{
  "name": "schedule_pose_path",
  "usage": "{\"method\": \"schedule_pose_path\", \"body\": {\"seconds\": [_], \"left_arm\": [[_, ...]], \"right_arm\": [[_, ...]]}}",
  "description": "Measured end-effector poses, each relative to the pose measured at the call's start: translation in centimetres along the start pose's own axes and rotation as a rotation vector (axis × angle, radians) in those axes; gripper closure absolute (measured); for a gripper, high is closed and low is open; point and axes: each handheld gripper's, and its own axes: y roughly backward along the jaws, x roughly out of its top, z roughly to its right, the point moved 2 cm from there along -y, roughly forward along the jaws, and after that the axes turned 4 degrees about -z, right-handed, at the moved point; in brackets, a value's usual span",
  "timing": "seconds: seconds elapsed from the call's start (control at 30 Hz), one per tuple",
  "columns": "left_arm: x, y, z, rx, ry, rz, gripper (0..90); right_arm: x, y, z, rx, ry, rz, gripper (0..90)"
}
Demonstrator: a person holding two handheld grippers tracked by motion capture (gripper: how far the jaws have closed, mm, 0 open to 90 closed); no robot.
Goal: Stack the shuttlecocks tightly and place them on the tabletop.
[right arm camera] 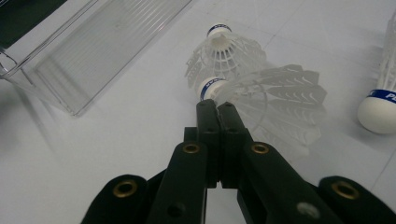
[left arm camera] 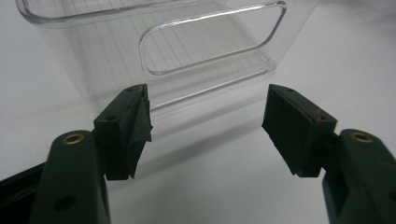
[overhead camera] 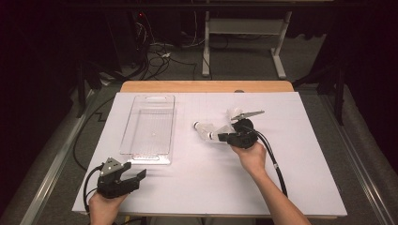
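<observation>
the right gripper (right arm camera: 217, 109) had its jaws pressed together on the skirt edge of a shuttlecock (right arm camera: 275, 100), just beyond the tips; the left gripper (left arm camera: 205, 126) stood spread, holding nothing.

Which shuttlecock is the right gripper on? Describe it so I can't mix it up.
Start at the clear plastic bin and look to its right on the white sheet. Three shuttlecocks lie there; yours is the middle shuttlecock, the one pinched at its skirt edge by the right gripper.

hand-held gripper (right arm camera: 218, 108) – pinching shuttlecock (right arm camera: 275, 100) | second shuttlecock (right arm camera: 226, 53) – behind
</observation>
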Motion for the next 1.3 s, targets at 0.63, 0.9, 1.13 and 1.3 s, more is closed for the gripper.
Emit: {"method": "schedule_pose_path", "body": {"seconds": [0.63,0.9,1.13,1.3], "left_arm": [[0.0,-0.1,0.1,0.001,-0.006,-0.005,33.1],[0.0,-0.1,0.0,0.000,-0.005,-0.006,33.1],[0.0,-0.1,0.1,-0.002,-0.010,-0.008,33.1],[0.0,-0.1,0.1,0.000,-0.013,-0.007,33.1]], "right_arm": [[1.3,-1.5,-0.2,-0.017,-0.004,-0.003,90.0],[1.6,-2.2,-0.2,-0.024,-0.012,-0.004,90.0],[1.7,-2.4,-0.2,-0.031,-0.016,0.001,90.0],[1.8,-2.6,-0.1,-0.037,-0.018,0.005,90.0]]}}
